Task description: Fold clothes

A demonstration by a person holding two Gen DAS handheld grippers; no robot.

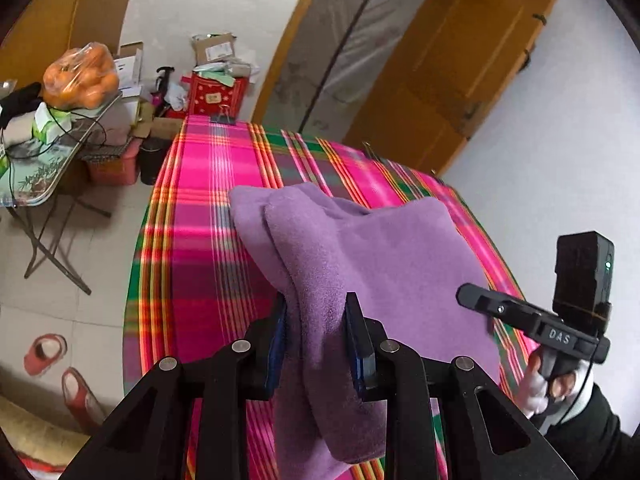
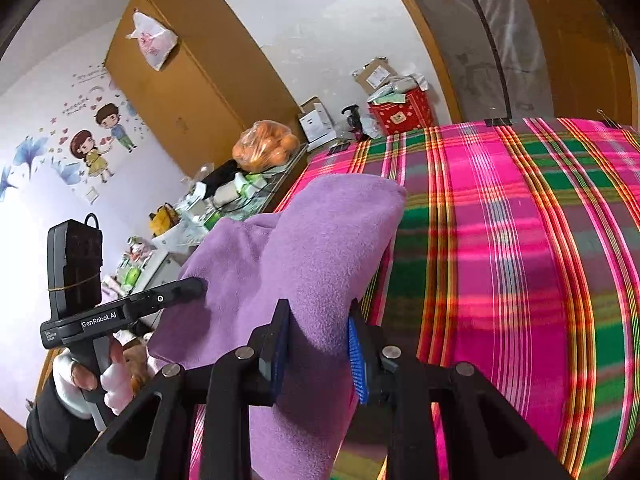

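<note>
Black hand-held gripper [image 1: 316,340], blue pads, white glove [image 2: 116,380], black sleeve.

The worktop [image 1: 208,216] is wholly covered by a plaid cloth [image 2: 500,240] in bright pink, green, orange and white stripes, drawn smooth across the top. A black binder clip [image 1: 222,119] grips the cloth at the worktop's far edge, and a second clip [image 2: 497,121] shows on that same far edge in the right wrist view. A folded purple garment [image 1: 384,248] stretches over the cloth toward the near side; whether its far end touches the cloth or hangs just above it cannot be told. Beside the worktop, past its left edge, lies the pale tiled floor [image 1: 60,304].
</note>
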